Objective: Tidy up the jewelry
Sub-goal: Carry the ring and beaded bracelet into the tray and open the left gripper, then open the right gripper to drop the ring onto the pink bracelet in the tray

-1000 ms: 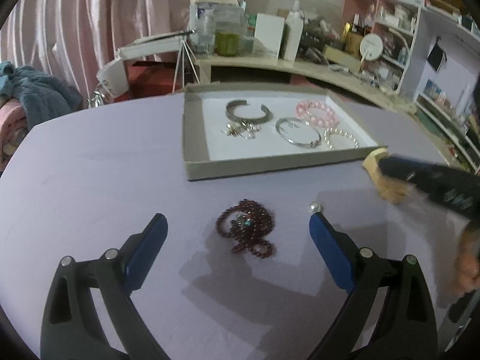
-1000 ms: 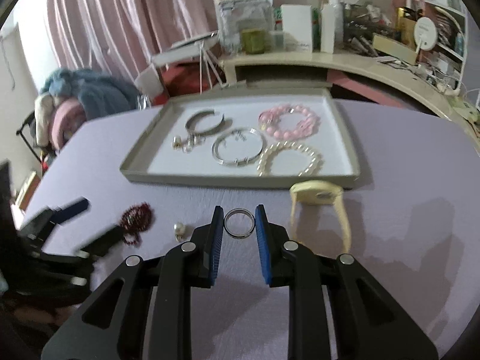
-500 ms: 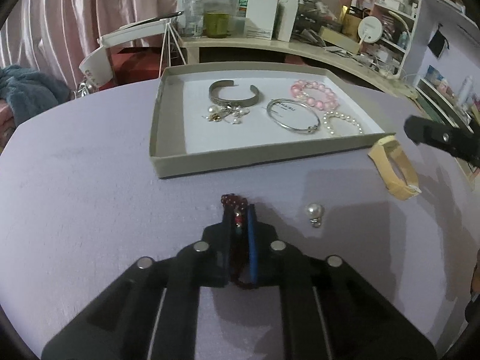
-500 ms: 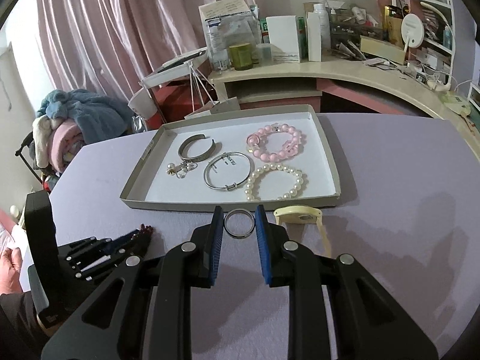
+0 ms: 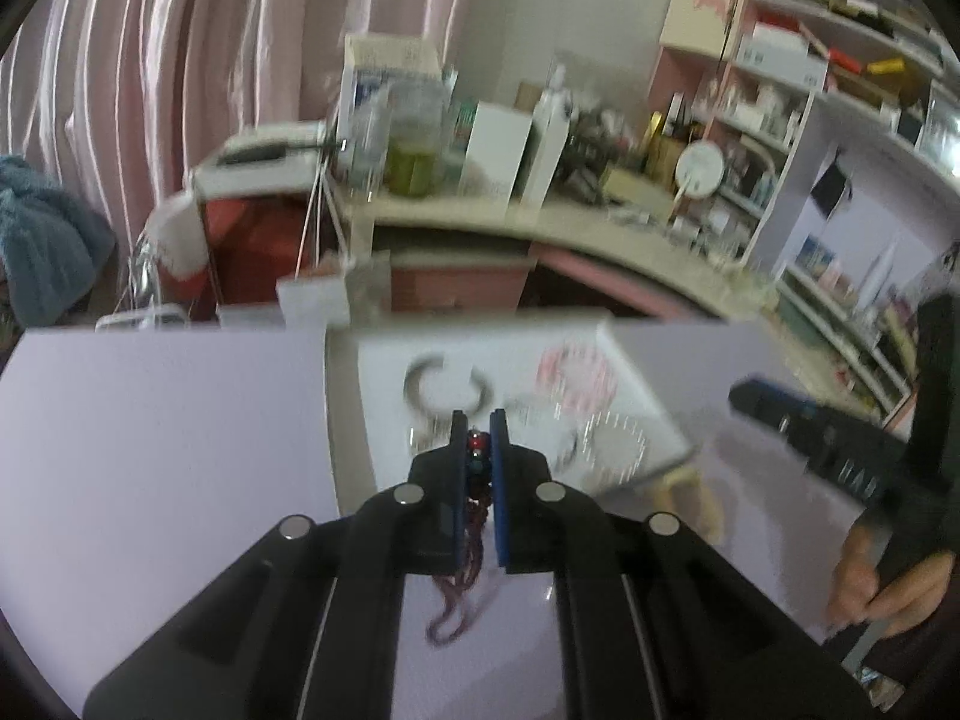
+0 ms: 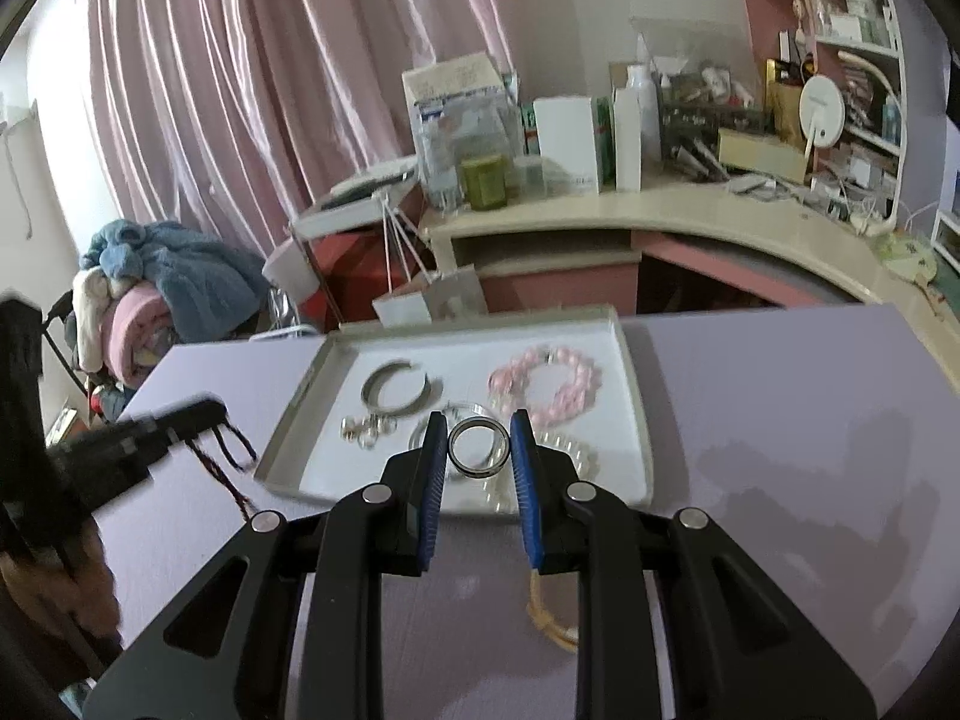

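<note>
Carry step: left gripper (image 5: pixel 479 429) clamped on dark red bead bracelet (image 5: pixel 475 468), right gripper (image 6: pixel 480 441) pinching silver ring (image 6: pixel 479 447), both frame centre above tray (image 6: pixel 636 414); next: lower, release.

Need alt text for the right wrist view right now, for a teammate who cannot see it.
The right gripper grips a silver ring between its blue fingers, above a shallow tray of bracelets on a lilac table. At left, the left gripper dangles a dark red beaded strand.

Pink curtains (image 6: pixel 252 90), cluttered desk (image 6: pixel 660 210)
</note>
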Tool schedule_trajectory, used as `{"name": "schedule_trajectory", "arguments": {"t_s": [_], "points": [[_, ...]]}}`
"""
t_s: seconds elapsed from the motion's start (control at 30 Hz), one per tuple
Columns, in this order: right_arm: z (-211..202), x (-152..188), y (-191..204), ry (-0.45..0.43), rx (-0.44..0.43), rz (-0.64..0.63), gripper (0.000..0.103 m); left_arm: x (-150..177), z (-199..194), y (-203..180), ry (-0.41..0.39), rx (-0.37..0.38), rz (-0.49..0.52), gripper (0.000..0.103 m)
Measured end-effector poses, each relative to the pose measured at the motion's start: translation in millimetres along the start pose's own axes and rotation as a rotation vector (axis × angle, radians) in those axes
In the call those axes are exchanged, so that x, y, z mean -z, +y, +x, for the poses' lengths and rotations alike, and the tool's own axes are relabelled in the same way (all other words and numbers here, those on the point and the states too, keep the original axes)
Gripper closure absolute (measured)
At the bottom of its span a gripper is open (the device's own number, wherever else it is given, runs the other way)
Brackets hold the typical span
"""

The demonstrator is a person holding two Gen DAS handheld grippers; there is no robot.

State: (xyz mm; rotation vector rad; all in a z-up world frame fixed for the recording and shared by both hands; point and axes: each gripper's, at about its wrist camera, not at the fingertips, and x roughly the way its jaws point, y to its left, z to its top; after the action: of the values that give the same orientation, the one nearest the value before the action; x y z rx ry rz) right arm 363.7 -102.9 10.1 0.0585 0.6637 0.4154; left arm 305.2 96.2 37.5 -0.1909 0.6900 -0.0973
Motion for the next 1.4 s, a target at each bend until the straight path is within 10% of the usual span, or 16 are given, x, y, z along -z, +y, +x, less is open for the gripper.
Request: {"name": "schedule_trajectory", "arguments": {"t_s": [0.5,1.1,1.27,1.4], "points": [[3.3,-35.1,-6.4,-0.077,0.003,-0.009,0.08,-93.7,-12.8,-16.1,-0.119,0.018,0.044,0.096],[16.9,-37.5,-4.2,-0.055,-0.004,-0.004,0.08,-75.4,26.5,-10.2,-0.014,0.004,0.044,0.095],[18.4,-38.4,-5.1,-0.055,0.0,-0.001,0.08,-71.0,24.9,-4.2,-0.027,-0.022,0.021,0.054],[21.6,-38.2,-7.9,-0.051,0.006,0.004,0.08,-74.8,19.5,1.8,-0.049,-0.029,0.003,0.054]]}}
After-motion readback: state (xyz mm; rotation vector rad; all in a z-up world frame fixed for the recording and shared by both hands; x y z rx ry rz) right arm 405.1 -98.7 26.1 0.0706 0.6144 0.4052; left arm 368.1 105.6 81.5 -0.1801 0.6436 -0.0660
